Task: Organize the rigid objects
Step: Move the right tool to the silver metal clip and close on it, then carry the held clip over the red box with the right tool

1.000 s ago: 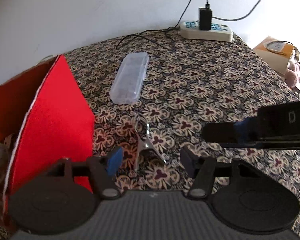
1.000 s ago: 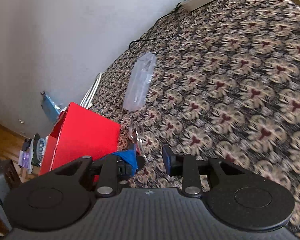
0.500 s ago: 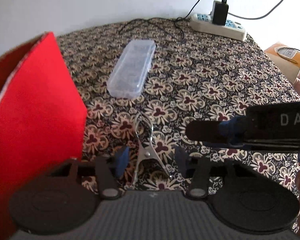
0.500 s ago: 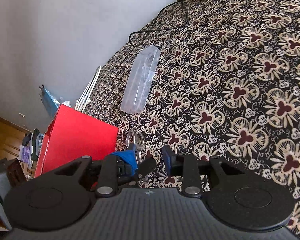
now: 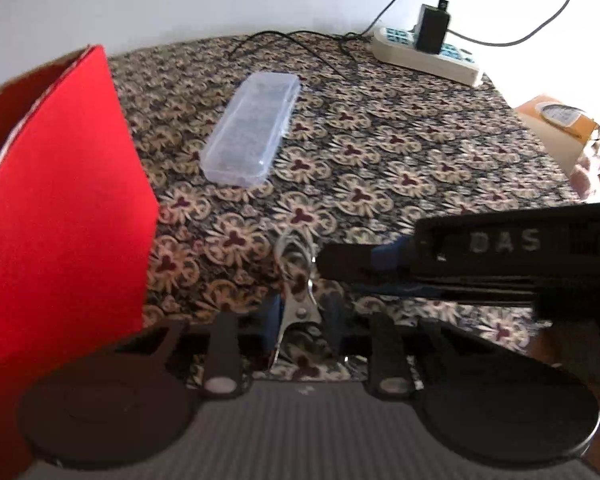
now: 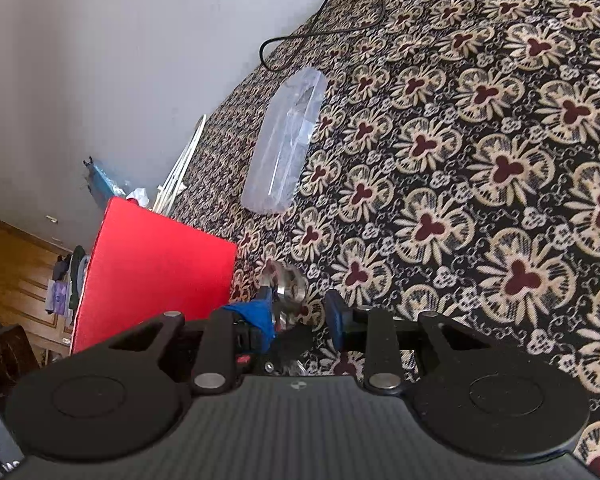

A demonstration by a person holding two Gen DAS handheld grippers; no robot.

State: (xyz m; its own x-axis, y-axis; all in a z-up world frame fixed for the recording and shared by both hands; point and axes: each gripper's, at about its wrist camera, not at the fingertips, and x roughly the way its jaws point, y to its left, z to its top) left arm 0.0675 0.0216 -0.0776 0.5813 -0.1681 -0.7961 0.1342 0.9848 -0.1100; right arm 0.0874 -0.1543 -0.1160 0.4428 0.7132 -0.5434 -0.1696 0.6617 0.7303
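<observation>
A metal clip (image 5: 298, 280) lies on the patterned tablecloth (image 5: 400, 160). My left gripper (image 5: 302, 320) has its jaws closed in around the clip's near end, which sits between the fingers. My right gripper (image 5: 340, 260) reaches in from the right just above the clip. In the right wrist view the right gripper (image 6: 300, 316) is open, with the clip (image 6: 286, 284) just ahead of its fingers. A clear plastic case (image 5: 252, 144) lies farther back; it also shows in the right wrist view (image 6: 286, 148). A red box (image 5: 56, 216) stands at the left.
A white power strip (image 5: 424, 56) with a black charger and cables sits at the far table edge. A small cardboard box (image 5: 560, 120) stands off the table at the right. The red box (image 6: 152, 260) is close to the left of the clip.
My left gripper has moved forward and its jaws have closed from wide apart to around the clip. My right gripper has come closer to the clip.
</observation>
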